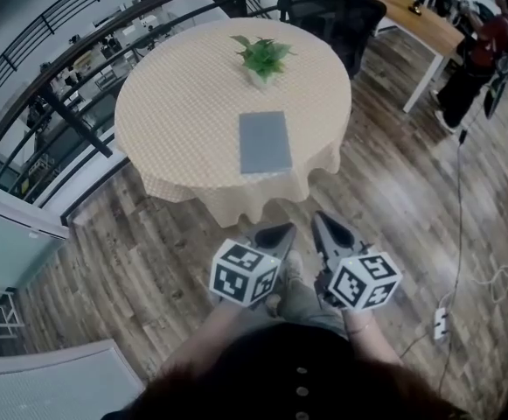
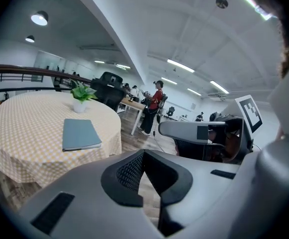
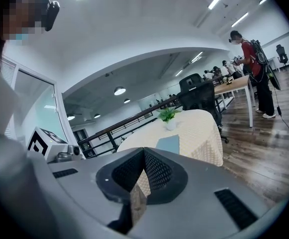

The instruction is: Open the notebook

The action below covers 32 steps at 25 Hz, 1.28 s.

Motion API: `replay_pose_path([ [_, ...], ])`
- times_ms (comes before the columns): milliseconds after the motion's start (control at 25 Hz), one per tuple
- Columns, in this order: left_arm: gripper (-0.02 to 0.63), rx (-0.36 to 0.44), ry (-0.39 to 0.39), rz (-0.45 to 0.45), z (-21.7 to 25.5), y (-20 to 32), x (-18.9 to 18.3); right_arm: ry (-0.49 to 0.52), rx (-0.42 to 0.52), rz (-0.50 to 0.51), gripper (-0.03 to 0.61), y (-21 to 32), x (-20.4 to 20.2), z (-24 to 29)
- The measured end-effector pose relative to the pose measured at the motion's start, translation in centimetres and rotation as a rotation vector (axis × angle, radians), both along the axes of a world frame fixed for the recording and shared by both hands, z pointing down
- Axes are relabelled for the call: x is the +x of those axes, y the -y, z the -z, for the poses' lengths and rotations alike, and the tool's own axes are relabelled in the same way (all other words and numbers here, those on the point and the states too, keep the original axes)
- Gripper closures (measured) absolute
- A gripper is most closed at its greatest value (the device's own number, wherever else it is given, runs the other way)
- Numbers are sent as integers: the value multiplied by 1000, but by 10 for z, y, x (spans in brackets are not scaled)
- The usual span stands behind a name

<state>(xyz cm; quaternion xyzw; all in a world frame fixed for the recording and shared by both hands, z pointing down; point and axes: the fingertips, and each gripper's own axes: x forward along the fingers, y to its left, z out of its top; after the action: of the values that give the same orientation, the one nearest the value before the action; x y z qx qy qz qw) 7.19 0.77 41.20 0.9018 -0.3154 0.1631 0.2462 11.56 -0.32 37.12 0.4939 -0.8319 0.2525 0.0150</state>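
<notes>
Two grippers sit nearest: left gripper (image 1: pixel 278 233) and right gripper (image 1: pixel 322 222), side by side, both short of the table (image 1: pixel 175 121), over wood floor (image 1: pixel 149 243). Only the gripper views show the jaws end-on: each pair is pressed together, nothing between. One notebook (image 1: pixel 264 141), grey-blue, closed, lies flat on the table, toward its near edge. One potted plant (image 1: pixel 262 59) stands at the table's far side. Left gripper view alone shows the right gripper side-on.
</notes>
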Motion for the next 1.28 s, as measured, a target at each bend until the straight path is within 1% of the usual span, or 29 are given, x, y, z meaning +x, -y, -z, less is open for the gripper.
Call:
replay_pose_path([
  [320, 605, 17, 41, 54, 0, 71, 14, 7, -4, 65, 568, 68, 11, 6],
  [480, 606, 39, 55, 86, 6, 110, 22, -6, 14, 113, 568, 106, 17, 11],
  [680, 605, 42, 90, 160, 1, 147, 21, -39, 10, 165, 568, 142, 23, 9],
  [760, 605, 45, 114, 188, -3, 159, 20, -45, 5, 179, 568, 153, 25, 7],
  [840, 604, 61, 157, 223, -6, 173, 16, -50, -3, 206, 568, 165, 25, 5],
  [920, 604, 73, 206, 248, -8, 180, 14, -54, -19, 234, 568, 172, 24, 2],
  [1040, 604, 78, 257, 253, -13, 187, 17, -58, -36, 252, 568, 176, 26, -2],
  [1280, 604, 47, 295, 261, -23, 191, 17, -51, -82, 276, 568, 178, 28, -17],
])
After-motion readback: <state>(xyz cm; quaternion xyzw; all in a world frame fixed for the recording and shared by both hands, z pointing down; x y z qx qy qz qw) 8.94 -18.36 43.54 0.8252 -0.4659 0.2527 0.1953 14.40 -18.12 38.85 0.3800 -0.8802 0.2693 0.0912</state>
